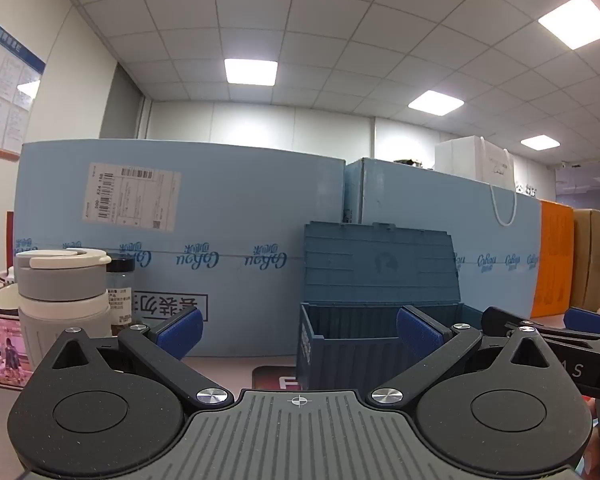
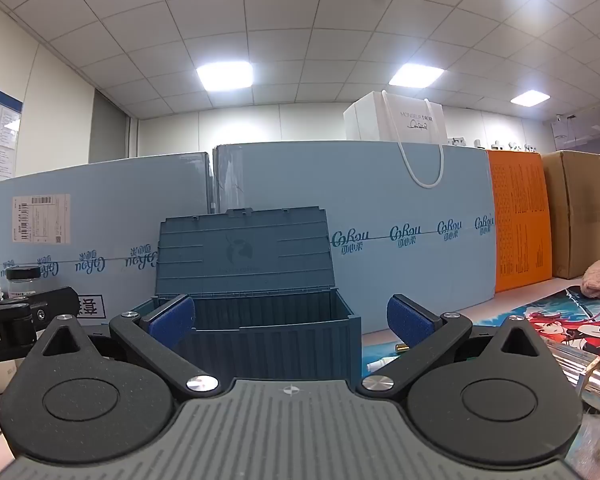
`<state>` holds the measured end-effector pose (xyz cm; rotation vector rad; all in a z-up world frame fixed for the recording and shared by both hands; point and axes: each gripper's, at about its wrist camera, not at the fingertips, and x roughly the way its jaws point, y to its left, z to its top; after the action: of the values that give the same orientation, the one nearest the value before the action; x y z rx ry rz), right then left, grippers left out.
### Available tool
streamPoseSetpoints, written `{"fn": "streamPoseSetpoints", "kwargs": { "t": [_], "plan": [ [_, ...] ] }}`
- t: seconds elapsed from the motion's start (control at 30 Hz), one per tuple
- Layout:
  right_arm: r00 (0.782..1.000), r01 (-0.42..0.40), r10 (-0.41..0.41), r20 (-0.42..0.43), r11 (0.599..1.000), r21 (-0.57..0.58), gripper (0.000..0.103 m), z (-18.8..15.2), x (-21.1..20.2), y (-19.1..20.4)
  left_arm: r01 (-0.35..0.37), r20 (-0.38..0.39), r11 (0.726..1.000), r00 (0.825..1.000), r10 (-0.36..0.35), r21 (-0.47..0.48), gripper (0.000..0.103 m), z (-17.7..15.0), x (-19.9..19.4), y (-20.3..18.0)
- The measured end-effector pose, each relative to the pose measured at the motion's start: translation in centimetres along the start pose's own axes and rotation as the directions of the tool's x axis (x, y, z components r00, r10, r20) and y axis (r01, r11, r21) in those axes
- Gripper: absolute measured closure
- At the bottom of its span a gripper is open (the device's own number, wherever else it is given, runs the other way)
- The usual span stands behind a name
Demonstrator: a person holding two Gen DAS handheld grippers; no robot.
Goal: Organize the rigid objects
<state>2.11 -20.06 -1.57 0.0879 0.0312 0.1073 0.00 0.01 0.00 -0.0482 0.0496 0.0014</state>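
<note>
Bin stands open on the table, dark blue ribbed plastic with its lid hinged up and leaning back toward the pale blue cartons behind; it sits straight ahead of the right gripper and a little right of centre before the left gripper. Both claws are spread wide and level, with nothing between the blue pads, and the right one shows at the edge of the left view. Things that look due for sorting lie around: a white and grey cup with a lid and a small black-capped jar at the left, touching or nearly so, and a small white tube just right of the bin. I judge the cup stiff and light if empty, its smooth wall a bit slippery, so the grey band round its middle looks the best hold. The jar seems to be glass or clear plastic, hard and possibly breakable; I would take it across the body below the cap, squarely. The tube is slight and could roll or squirt from the pads, so pinch it at mid-length. The bin itself is rigid but thin-walled, and may slide if bumped
</note>
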Motion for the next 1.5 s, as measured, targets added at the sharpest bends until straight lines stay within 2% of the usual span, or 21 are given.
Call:
{"fn": "streamPoseSetpoints", "kwargs": {
  "t": [1.5],
  "plan": [
    [1.0,0.0,0.0,0.001,1.0,0.003,0.0,0.0,0.0,-0.1,-0.003,0.0,1.0,1.0,0.003,-0.005,0.0,0.1,0.0,0.1]
  ]
}}
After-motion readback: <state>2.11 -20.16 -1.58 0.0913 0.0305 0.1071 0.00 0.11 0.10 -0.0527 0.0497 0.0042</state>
